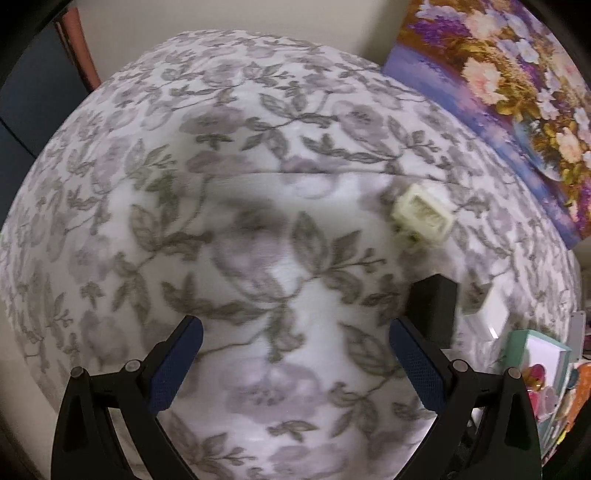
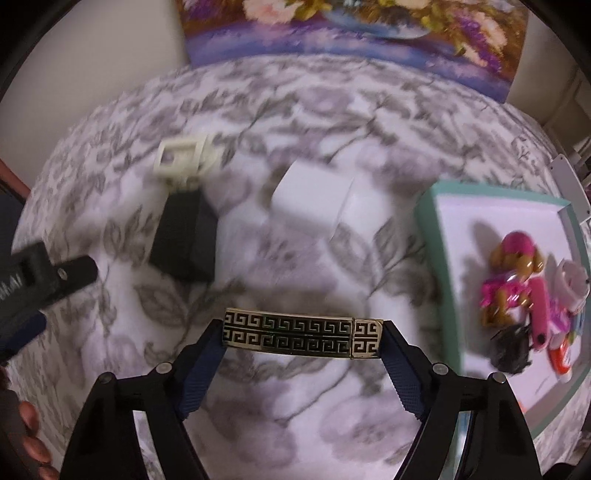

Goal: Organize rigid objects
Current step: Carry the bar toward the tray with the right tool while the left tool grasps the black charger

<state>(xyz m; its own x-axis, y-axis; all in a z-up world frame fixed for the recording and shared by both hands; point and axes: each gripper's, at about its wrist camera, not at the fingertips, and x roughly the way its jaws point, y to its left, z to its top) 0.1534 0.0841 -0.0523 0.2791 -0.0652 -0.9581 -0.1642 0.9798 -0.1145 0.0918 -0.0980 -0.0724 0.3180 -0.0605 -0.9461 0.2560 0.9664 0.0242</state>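
My right gripper [image 2: 303,338] is shut on a black and gold patterned bar [image 2: 301,338], held crosswise above the floral cloth. A teal-rimmed white tray [image 2: 439,236] at the right holds a pink toy figure [image 2: 513,273] and several small items. A black box [image 2: 184,232], a cream frame-shaped piece [image 2: 183,158] and a white box [image 2: 314,201] lie on the cloth. My left gripper [image 1: 295,338] is open and empty above the cloth. The cream piece [image 1: 423,214] and the black box [image 1: 432,308] lie to its right.
A floral painting [image 2: 351,33] leans against the wall behind the table and also shows in the left wrist view [image 1: 509,81]. The left gripper's body [image 2: 40,273] shows at the left edge of the right wrist view. The tray [image 1: 546,354] sits at the table's right edge.
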